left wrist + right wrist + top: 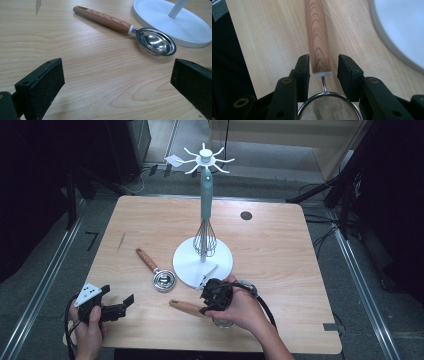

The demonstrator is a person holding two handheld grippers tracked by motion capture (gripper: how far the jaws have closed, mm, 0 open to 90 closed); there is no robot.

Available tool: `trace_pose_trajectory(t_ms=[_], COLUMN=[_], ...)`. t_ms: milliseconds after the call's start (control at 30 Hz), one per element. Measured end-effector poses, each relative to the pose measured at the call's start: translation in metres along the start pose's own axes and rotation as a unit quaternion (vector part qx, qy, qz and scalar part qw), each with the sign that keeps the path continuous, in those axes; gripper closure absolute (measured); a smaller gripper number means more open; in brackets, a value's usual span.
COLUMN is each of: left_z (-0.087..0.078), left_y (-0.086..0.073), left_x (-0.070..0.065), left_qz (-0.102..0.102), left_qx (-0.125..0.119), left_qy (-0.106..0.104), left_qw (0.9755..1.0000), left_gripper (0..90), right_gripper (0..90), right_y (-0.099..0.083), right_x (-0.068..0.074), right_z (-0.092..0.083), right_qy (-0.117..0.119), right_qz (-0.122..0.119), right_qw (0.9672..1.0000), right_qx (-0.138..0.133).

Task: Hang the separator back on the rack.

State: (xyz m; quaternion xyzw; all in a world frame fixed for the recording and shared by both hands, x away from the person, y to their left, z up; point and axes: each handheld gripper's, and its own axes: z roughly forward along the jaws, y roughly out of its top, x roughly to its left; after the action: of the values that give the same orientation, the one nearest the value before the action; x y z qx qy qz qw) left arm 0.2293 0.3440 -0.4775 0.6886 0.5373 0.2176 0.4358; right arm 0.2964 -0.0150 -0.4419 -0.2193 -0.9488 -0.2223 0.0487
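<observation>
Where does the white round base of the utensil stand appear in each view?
High view: the white base sits mid-table, with the whisk hanging above it.
Left gripper view: it is in the top right corner, just behind the metal scoop.
Right gripper view: its rim curves through the top right corner, right of the strainer's wooden handle.
Shared landmark: the pale wood tabletop it stands on.

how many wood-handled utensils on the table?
2. A scoop lies left of the white stand base; a mesh strainer lies near the front edge, its handle between the right gripper's fingers. No others visible.
</observation>
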Motion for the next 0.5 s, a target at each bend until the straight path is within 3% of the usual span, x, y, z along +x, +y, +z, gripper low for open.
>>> trace_pose_trajectory(t_ms=[100, 500], left_z=[-0.001, 0.000], left_y=[-0.001, -0.003], left_x=[0.000, -0.003], left_qz=[0.000, 0.011], left_qx=[0.000, 0.005], left_qy=[-0.001, -0.003], left_qw=[1.0000, 0.9999], left_gripper=[0.0, 0.0], right_gripper=[63.2, 65.9], right_y=[0.002, 0.009], right_x=[-0.001, 0.000], right_z=[0.006, 0.023], right_qy=[0.006, 0.006], right_qz=[-0.008, 0.010], right_qw=[0.9997, 0.9976], right_qx=[0.022, 0.068])
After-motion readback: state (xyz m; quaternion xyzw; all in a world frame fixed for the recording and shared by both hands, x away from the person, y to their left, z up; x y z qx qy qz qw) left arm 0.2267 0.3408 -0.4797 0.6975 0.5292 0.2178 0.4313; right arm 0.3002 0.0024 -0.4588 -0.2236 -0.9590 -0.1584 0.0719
